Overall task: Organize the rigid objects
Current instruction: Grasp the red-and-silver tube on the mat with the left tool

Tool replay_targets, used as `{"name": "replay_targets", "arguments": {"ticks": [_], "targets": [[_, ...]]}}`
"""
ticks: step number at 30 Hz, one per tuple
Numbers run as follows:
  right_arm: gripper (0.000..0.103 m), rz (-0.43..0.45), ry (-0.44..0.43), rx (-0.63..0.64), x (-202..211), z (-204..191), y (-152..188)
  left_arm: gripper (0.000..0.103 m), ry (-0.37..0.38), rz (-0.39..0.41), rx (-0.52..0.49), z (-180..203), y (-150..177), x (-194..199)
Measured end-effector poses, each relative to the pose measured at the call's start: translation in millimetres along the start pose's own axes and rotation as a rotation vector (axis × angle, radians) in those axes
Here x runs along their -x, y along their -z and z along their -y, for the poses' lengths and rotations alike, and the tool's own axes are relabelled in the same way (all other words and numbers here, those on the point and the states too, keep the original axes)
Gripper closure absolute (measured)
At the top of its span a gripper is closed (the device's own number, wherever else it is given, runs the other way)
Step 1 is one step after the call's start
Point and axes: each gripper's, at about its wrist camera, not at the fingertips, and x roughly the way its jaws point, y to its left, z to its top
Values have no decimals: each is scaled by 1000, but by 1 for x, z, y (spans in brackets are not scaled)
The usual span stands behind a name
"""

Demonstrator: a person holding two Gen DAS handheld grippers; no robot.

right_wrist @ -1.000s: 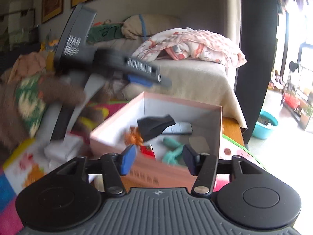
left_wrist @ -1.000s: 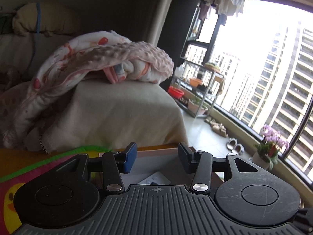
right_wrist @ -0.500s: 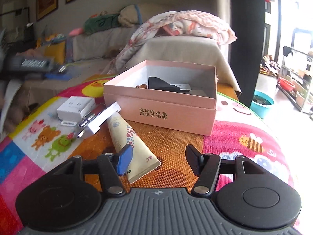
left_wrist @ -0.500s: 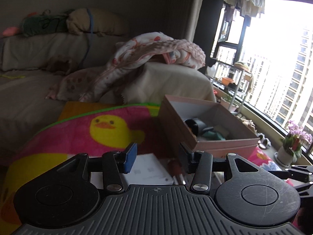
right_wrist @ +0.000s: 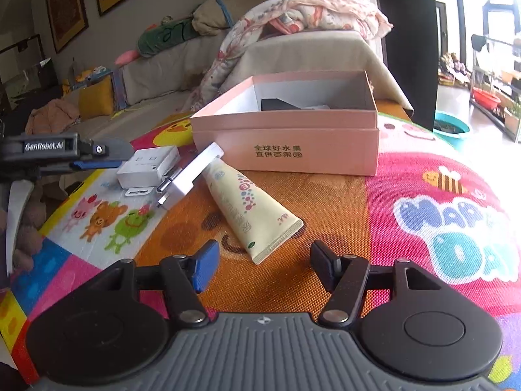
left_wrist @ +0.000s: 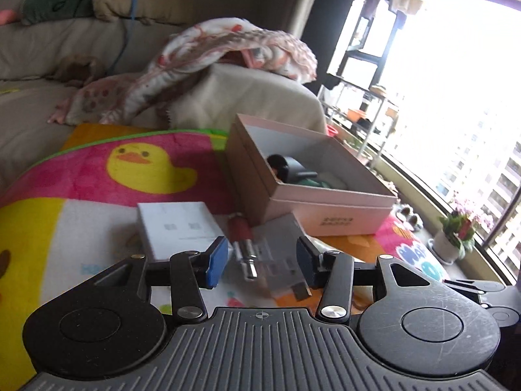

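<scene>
An open pink box (right_wrist: pixel 293 143) stands on the colourful mat (right_wrist: pixel 407 195), with dark and teal items inside (left_wrist: pixel 293 172). In front of it lie a cream tube (right_wrist: pixel 250 208), a flat white packet (right_wrist: pixel 192 176), a small white box (left_wrist: pixel 176 228) and a red-handled, metal-tipped piece (left_wrist: pixel 241 241). My left gripper (left_wrist: pixel 262 262) is open and hovers just short of the metal-tipped piece and the packet, holding nothing; it also shows as the left gripper (right_wrist: pixel 94 163) beside the white box. My right gripper (right_wrist: pixel 263 264) hangs over the tube's flat end, its jaws opening with nothing between them.
A beige sofa (right_wrist: pixel 309 52) with a pink patterned blanket (left_wrist: pixel 228 55) and cushions runs behind the mat. A window, a metal shelf rack (left_wrist: pixel 368 104) and a potted plant (left_wrist: pixel 456 231) are to the right. A teal basin (right_wrist: pixel 451 127) sits on the floor.
The left view swung from the sofa and window down onto the mat, box and loose items. The right gripper drew back from the box and sank; the left gripper left its front for the left edge.
</scene>
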Motion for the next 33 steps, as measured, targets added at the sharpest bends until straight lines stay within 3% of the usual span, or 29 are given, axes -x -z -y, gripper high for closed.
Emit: {"name": "replay_targets", "arguments": {"ticks": [6,8,12,15,24,33], "targets": [[39,6,-2,-7,1,1,1,52,-65,-33,-2,8,-4,-32],[39,7,-4,-10,1,1,1,59,-52,-50,23,3,-8,-40],[39,10,-9,-22,1,3,1,61,-68,-86,87,-7,-11,-56],[39,11,-9,-24,1,2,1,76,-111,-84,90,-12,-12,-61],[39,12,-10,-28,1,3,2,80,-109,-103,34,-5,-6,-53],[37,8,-5,-19,0,1,1,80,-89,-93,-9,0,22,-14]]}}
